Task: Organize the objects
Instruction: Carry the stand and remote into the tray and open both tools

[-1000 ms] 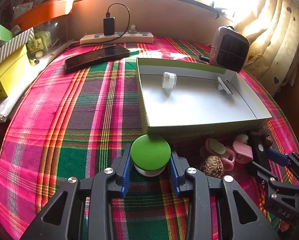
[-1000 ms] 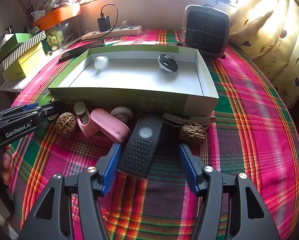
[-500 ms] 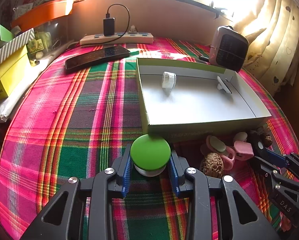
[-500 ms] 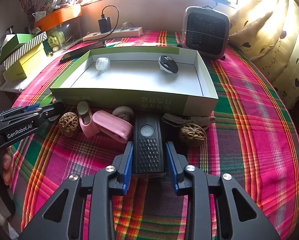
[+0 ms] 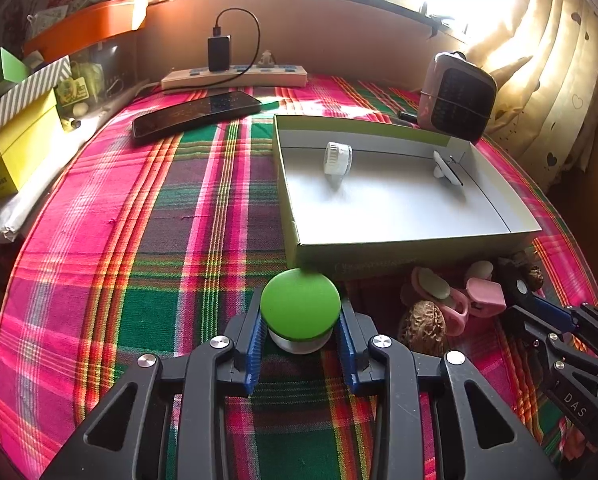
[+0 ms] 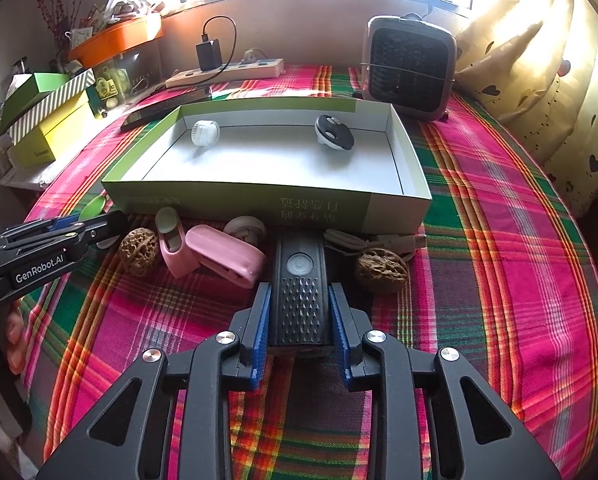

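My left gripper point(image 5: 300, 314) is shut on a small white jar with a green lid point(image 5: 300, 300), which rests on the plaid cloth by the near left corner of the shallow grey box point(image 5: 379, 258). The jaws of my right gripper point(image 6: 299, 294) are closing, and their blue pads press the sides of a black device with a round button point(image 6: 299, 264) in front of the box wall point(image 6: 239, 200). Inside the box lie a white ribbed cap point(image 6: 205, 133) and a black-and-white round piece point(image 6: 333, 132). The left gripper point(image 6: 79, 232) also shows at the left of the right wrist view.
Loose before the box: two walnuts point(image 6: 139, 246) point(image 6: 381, 270), pink clips point(image 6: 223, 254), a white cable point(image 6: 359, 242). Behind stand a small heater point(image 6: 409, 72), a phone point(image 5: 195, 114), a power strip point(image 5: 235, 78) and stacked boxes point(image 5: 15, 148) at left.
The right gripper's jaws came together from wide apart onto the black device, which turned straight between them. The left gripper kept its hold on the green-lidded jar without moving.
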The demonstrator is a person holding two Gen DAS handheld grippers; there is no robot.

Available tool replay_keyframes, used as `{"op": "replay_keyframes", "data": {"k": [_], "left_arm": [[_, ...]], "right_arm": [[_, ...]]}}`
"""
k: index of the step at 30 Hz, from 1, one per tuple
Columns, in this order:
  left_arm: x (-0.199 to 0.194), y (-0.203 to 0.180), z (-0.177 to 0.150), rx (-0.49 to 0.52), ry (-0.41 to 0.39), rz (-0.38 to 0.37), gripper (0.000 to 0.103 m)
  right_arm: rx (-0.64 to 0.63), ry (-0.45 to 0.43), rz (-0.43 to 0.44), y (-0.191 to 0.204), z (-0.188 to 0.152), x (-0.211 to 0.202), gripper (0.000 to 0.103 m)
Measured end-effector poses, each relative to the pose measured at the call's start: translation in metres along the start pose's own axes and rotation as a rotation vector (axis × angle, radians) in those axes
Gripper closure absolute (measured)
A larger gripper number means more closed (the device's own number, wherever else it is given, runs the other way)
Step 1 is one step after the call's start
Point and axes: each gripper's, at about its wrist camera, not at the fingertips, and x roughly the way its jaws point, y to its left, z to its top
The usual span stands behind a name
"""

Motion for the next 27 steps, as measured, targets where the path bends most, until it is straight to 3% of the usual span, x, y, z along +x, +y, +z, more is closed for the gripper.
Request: {"op": "replay_keyframes", "data": {"k": [27], "left_arm": [[-0.036,-0.01,0.001,0.024,-0.049,-0.021,0.073]], "right_arm": [[0.006,-0.055,0.035,-0.005,0.003,-0.022,0.075]]}}
